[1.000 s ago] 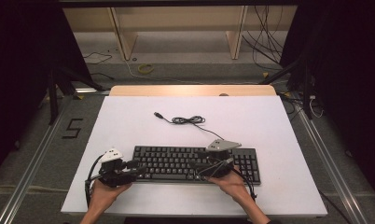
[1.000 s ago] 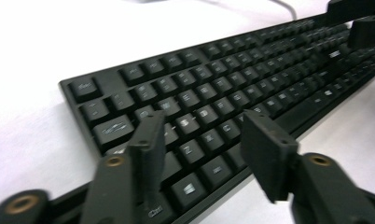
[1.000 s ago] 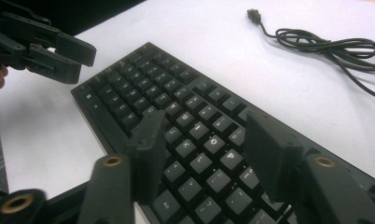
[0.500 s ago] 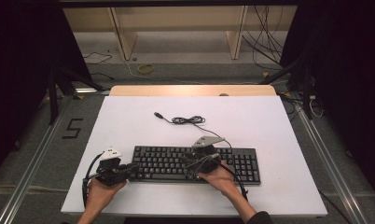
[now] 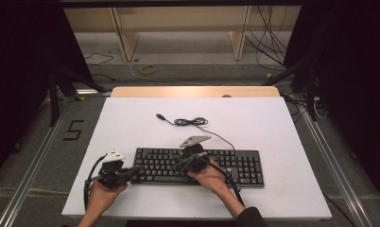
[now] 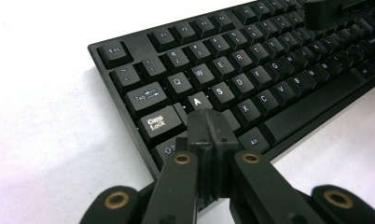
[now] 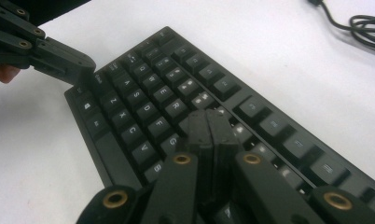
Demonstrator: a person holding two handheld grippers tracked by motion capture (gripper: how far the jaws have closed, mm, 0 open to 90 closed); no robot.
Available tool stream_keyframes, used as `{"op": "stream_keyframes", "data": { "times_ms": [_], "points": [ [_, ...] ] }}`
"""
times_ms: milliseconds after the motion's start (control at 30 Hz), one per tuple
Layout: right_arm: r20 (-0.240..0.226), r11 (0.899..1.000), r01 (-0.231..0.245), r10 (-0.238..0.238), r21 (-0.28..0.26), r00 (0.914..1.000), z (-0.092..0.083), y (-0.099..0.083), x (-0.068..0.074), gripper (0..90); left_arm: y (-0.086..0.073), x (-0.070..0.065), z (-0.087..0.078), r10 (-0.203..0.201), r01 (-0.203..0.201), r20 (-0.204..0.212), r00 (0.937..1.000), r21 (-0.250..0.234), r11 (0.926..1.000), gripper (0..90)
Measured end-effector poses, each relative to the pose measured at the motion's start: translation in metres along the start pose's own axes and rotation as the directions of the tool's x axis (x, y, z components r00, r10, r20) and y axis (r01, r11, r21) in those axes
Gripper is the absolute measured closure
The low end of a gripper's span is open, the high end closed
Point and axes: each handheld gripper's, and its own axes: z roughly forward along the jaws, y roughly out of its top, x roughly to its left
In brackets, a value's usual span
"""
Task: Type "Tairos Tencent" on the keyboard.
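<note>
A black keyboard [image 5: 245, 168] lies across the near part of the white table [image 5: 273, 123], and its cable [image 5: 190, 122] is coiled just behind it. My left gripper [image 5: 135, 172] is at the keyboard's left end. Its jaws have just been closing and now stand shut with nothing between them, tips [image 6: 208, 116] over the key below A on the keyboard [image 6: 232, 70]. My right gripper [image 5: 176, 166] is over the left-middle keys. Its jaws have also just closed on nothing, tips [image 7: 209, 119] near the G key of the keyboard [image 7: 143, 93]. The left gripper [image 7: 45, 51] reaches in at that view's upper left.
A wooden strip [image 5: 193, 91] runs along the table's far edge. Behind it stand shelf legs [image 5: 237, 35], with loose cables [image 5: 273, 42] on the floor. A black "5" mark [image 5: 73, 130] is on the floor to the left. The coiled cable [image 7: 363, 23] lies beyond the keyboard.
My right gripper has slid left along the keyboard, from its right part to the left-middle keys. The left hand has stayed at the keyboard's left end.
</note>
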Motion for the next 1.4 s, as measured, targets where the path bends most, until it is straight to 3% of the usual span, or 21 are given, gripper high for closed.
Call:
{"op": "stream_keyframes", "data": {
  "times_ms": [600,1400],
  "points": [
    [0.001,0.999,-0.001,0.001,0.042,1.0,0.027,0.007,0.005,90.0,-0.001,0.003,0.003,-0.007,0.007,-0.004,1.0,0.02,0.9998,89.3],
    [0.008,0.998,-0.002,0.002,0.059,1.0,0.037,0.009,0.007,90.0,-0.001,0.006,0.007,-0.008,0.009,-0.008,0.9999,0.034,0.9994,89.3]
  ]
}}
